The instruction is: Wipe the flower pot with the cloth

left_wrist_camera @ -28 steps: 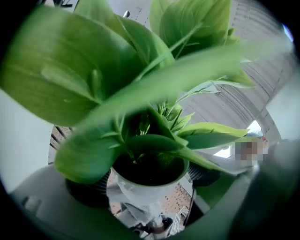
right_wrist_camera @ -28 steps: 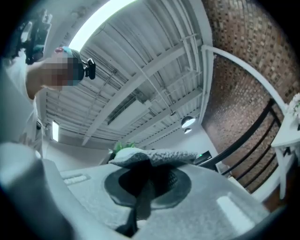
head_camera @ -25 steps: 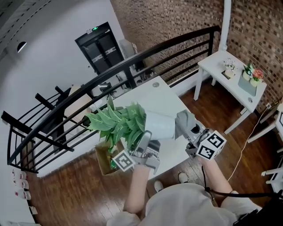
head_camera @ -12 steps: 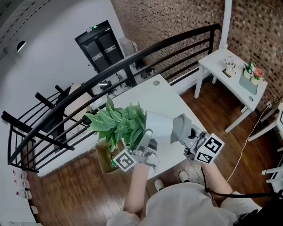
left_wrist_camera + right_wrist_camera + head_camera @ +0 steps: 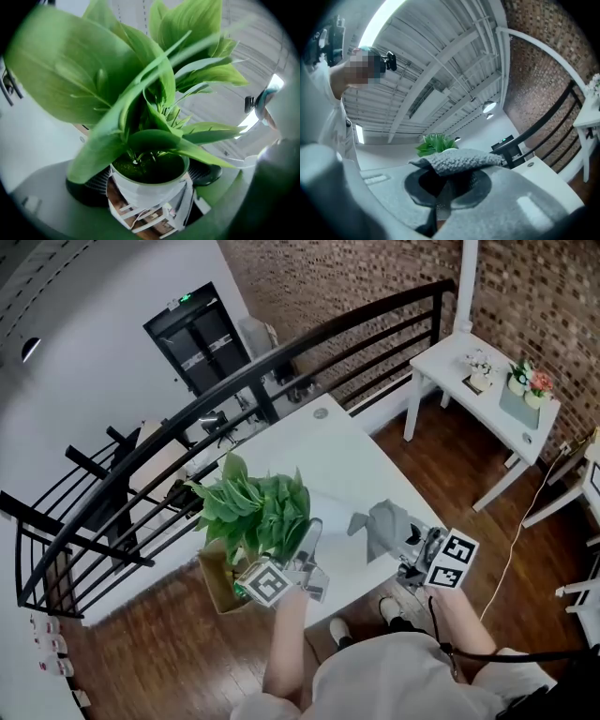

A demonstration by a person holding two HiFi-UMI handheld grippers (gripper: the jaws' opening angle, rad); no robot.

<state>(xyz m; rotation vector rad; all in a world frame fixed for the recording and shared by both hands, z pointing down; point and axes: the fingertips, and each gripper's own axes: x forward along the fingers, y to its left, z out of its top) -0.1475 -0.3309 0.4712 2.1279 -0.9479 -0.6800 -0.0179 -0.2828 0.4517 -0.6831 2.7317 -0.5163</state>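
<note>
The flower pot [image 5: 140, 193] is white, holds a leafy green plant [image 5: 258, 512] and stands upright between the pads [image 5: 89, 185] of my left gripper [image 5: 149, 180], which is shut on it. In the head view the leaves hide the pot, and my left gripper [image 5: 307, 547] holds it over the table's near left corner. A grey cloth [image 5: 457, 161] is clamped in my right gripper [image 5: 447, 183]. In the head view the cloth [image 5: 386, 526] hangs to the right of the plant with a gap between them, and my right gripper [image 5: 419, 551] is just behind it.
A white table [image 5: 342, 451] lies under both grippers. A black railing [image 5: 234, 390] runs behind it. A small white side table [image 5: 487, 390] with flowers stands at the far right. A cardboard box [image 5: 216, 582] sits on the wooden floor by the table's left corner.
The pot lay tilted with its white side against the cloth; it has been rolled upright and lowered. The cloth has come away from it, and my right gripper has sunk a little.
</note>
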